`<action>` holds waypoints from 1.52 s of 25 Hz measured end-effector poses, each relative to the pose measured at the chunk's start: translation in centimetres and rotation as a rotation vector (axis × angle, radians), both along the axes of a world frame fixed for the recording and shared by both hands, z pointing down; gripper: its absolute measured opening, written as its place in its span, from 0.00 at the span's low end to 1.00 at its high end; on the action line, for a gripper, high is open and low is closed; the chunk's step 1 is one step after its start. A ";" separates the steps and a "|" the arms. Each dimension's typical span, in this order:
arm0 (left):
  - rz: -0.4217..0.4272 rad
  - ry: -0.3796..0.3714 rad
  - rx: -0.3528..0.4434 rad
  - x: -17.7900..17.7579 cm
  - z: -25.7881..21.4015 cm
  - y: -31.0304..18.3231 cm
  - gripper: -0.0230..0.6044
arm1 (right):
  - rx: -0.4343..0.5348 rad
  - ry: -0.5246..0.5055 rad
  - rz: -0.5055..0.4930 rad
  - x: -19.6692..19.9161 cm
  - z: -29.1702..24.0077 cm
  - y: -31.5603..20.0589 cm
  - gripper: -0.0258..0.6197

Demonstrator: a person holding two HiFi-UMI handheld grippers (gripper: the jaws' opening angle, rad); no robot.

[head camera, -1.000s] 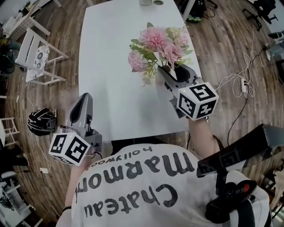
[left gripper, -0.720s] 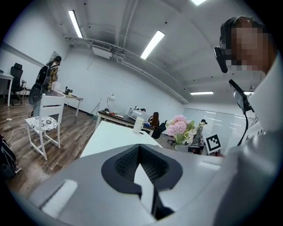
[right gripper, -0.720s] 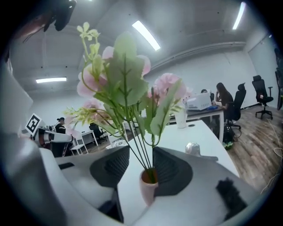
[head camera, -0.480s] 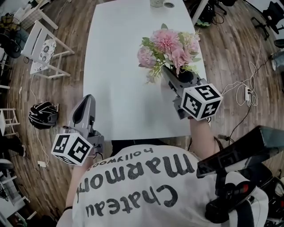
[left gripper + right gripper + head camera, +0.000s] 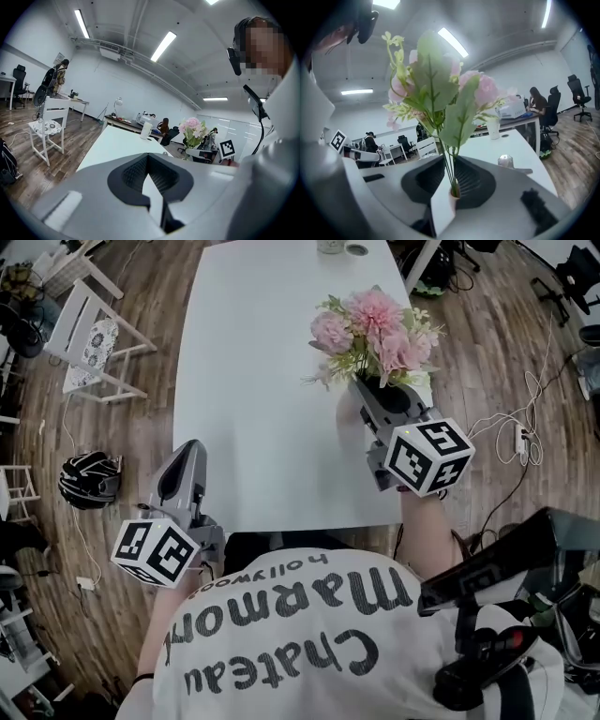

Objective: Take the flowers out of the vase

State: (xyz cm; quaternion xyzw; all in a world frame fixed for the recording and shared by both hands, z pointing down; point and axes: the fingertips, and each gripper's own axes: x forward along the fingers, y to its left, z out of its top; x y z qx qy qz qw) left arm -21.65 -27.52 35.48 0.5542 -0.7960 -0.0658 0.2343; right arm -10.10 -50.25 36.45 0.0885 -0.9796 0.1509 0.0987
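A bunch of pink flowers (image 5: 375,329) with green leaves stands at the right side of the white table (image 5: 253,381). My right gripper (image 5: 367,385) reaches in under the blooms. Its jaws are closing on the green stems (image 5: 449,164), which run between the pads just above the small pale vase mouth (image 5: 453,191). The rest of the vase is hidden below the gripper. The blooms (image 5: 436,93) fill the right gripper view. My left gripper (image 5: 185,454) hangs off the table's near left corner, shut and holding nothing, far from the flowers (image 5: 193,129).
A cup and a roll (image 5: 330,246) stand at the table's far end. A small shiny object (image 5: 505,161) lies on the table beyond the vase. A white chair (image 5: 84,343), a black helmet (image 5: 89,479) and cables (image 5: 511,418) are on the wooden floor.
The right gripper's jaws, wide apart a second ago, have narrowed round the stems. The left gripper has stayed where it was.
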 end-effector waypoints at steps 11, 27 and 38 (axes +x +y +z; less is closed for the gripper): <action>0.103 0.009 0.051 -0.1 0.0 0.3 0.04 | 0.064 -0.035 0.076 0.6 -3.6 0.9 0.15; 0.210 -0.003 0.152 -2.6 -3.1 6.9 0.04 | 0.239 -0.166 0.330 4.7 -14.1 4.0 0.15; 0.306 -0.032 0.201 -4.5 -4.5 14.3 0.04 | 0.170 -0.160 0.325 2.6 -11.2 17.6 0.14</action>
